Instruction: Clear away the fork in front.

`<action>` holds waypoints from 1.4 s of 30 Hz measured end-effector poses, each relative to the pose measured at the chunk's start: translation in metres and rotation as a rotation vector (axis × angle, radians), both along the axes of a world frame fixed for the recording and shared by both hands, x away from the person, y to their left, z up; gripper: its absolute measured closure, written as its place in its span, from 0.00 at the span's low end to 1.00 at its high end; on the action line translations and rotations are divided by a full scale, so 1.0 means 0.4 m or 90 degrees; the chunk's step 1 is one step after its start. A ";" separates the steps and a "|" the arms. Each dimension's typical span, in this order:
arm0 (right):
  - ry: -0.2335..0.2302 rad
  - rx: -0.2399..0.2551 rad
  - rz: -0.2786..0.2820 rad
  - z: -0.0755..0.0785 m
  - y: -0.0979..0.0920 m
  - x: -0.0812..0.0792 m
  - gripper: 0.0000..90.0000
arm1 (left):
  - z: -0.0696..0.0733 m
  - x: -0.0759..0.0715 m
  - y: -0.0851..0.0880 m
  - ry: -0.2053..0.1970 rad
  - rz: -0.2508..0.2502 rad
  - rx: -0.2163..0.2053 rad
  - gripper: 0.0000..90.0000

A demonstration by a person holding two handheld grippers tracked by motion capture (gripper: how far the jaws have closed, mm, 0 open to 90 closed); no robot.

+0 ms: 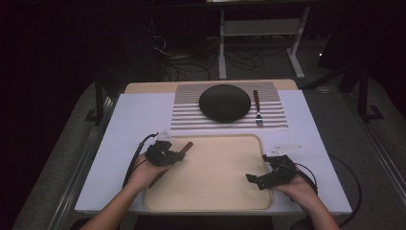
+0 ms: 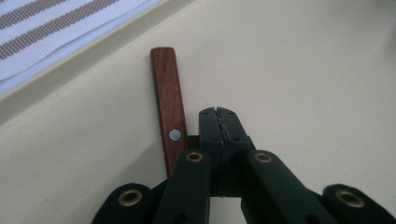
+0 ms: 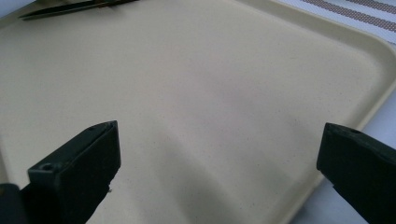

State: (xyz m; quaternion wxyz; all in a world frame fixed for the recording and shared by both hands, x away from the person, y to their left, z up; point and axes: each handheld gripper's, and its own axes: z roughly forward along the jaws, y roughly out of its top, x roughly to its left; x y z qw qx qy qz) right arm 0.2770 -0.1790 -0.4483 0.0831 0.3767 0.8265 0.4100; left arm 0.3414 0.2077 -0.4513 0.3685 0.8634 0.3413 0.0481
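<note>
A knife with a reddish wooden handle (image 2: 168, 102) lies on the beige tray (image 2: 303, 70) near its left rim; from above the handle (image 1: 186, 146) pokes out past my left gripper (image 1: 181, 155). The left gripper (image 2: 218, 114) has its jaws pressed together, and the handle lies along their left side, not between them. My right gripper (image 1: 258, 172) hovers over the tray's right part (image 1: 210, 201), jaws wide apart with nothing between them (image 3: 219, 135). The knife (image 3: 70, 8) lies far off at the top left of the right gripper view.
Behind the tray a striped placemat (image 1: 191, 115) carries a dark round dish (image 1: 225, 102) and a fork (image 1: 257, 110) to its right. A white sheet (image 1: 134, 120) covers the table. Cables trail from both grippers. Table legs and cords stand on the dark floor beyond.
</note>
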 end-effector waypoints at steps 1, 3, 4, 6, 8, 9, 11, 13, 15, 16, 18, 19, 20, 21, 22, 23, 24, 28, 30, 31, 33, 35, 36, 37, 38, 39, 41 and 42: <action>0.000 0.000 -0.001 0.000 0.001 0.000 0.00 | -0.002 -0.001 0.000 0.001 -0.001 0.002 1.00; 0.000 -0.001 -0.002 0.000 0.001 0.000 0.00 | -0.006 0.000 0.002 0.003 0.000 0.008 1.00; 0.000 -0.001 -0.003 0.000 0.001 0.000 0.00 | -0.007 0.001 0.004 0.003 0.002 0.011 1.00; 0.000 -0.001 -0.004 0.000 0.000 -0.001 0.00 | -0.009 0.004 0.009 0.004 0.009 0.012 1.00; -0.002 0.000 -0.001 0.000 -0.001 -0.002 0.00 | -0.011 0.006 0.013 0.005 0.017 0.010 1.00; -0.002 0.000 0.000 0.001 -0.001 -0.003 0.00 | -0.012 0.007 0.015 0.006 0.019 0.012 1.00; -0.002 0.002 0.001 0.002 0.000 -0.004 0.00 | -0.013 0.008 0.018 0.008 0.021 0.015 1.00; -0.001 0.000 0.006 -0.001 0.000 -0.006 0.00 | -0.013 0.011 0.022 0.005 0.027 0.018 1.00; 0.000 -0.002 0.004 -0.001 -0.003 -0.008 0.00 | -0.013 0.013 0.028 0.007 0.034 0.015 1.00; -0.001 0.002 0.001 0.001 -0.004 -0.009 0.00 | -0.013 0.013 0.031 0.008 0.038 0.013 1.00; -0.003 0.007 0.001 0.002 -0.005 -0.009 0.00 | -0.014 0.014 0.038 0.007 0.044 0.013 1.00; -0.003 0.004 0.002 0.002 -0.004 -0.008 0.00 | -0.014 0.015 0.041 0.007 0.044 0.014 1.00; -0.005 0.001 0.004 0.000 -0.003 -0.007 0.00 | -0.014 0.014 0.044 0.008 0.047 0.013 1.00; -0.002 0.001 0.004 0.000 -0.001 -0.008 0.00 | -0.014 0.015 0.048 0.008 0.048 0.012 1.00; -0.002 0.000 0.005 0.000 0.000 -0.007 0.00 | -0.014 0.015 0.053 0.009 0.049 0.012 1.00; -0.003 0.000 0.004 0.000 0.000 -0.007 0.00 | -0.014 0.015 0.057 0.011 0.051 0.011 1.00; -0.003 0.000 0.004 0.000 0.000 -0.006 0.00 | -0.014 0.014 0.060 0.012 0.053 0.010 1.00; 0.000 0.000 -0.001 0.000 -0.002 -0.005 0.00 | -0.013 0.012 0.073 0.013 0.059 0.012 1.00; 0.000 0.001 0.000 0.000 -0.002 -0.006 0.00 | -0.013 0.011 0.078 0.014 0.063 0.012 1.00; -0.001 0.000 0.001 0.000 -0.002 -0.006 0.00 | -0.013 0.011 0.079 0.014 0.066 0.011 1.00; -0.002 0.000 0.002 -0.001 -0.002 -0.006 0.00 | -0.012 0.013 0.083 0.013 0.068 0.013 1.00; -0.002 0.000 0.002 0.000 -0.002 -0.006 0.00 | -0.012 0.015 0.086 0.013 0.071 0.012 1.00; -0.002 0.001 0.002 0.000 -0.002 -0.006 0.00 | -0.013 0.015 0.087 0.013 0.074 0.011 1.00; -0.002 0.001 0.001 0.000 -0.002 -0.006 0.00 | -0.013 0.016 0.089 0.012 0.075 0.013 1.00; -0.002 0.001 0.001 0.000 -0.003 -0.006 0.00 | -0.013 0.016 0.091 0.012 0.077 0.013 1.00; -0.002 0.001 0.001 0.000 -0.003 -0.006 0.00 | -0.013 0.017 0.093 0.013 0.079 0.012 1.00; -0.002 0.001 0.002 0.000 -0.002 -0.005 0.00 | -0.013 0.018 0.097 0.011 0.083 0.012 1.00; -0.001 0.001 0.002 0.000 -0.002 -0.005 0.00 | -0.013 0.019 0.100 0.012 0.085 0.013 1.00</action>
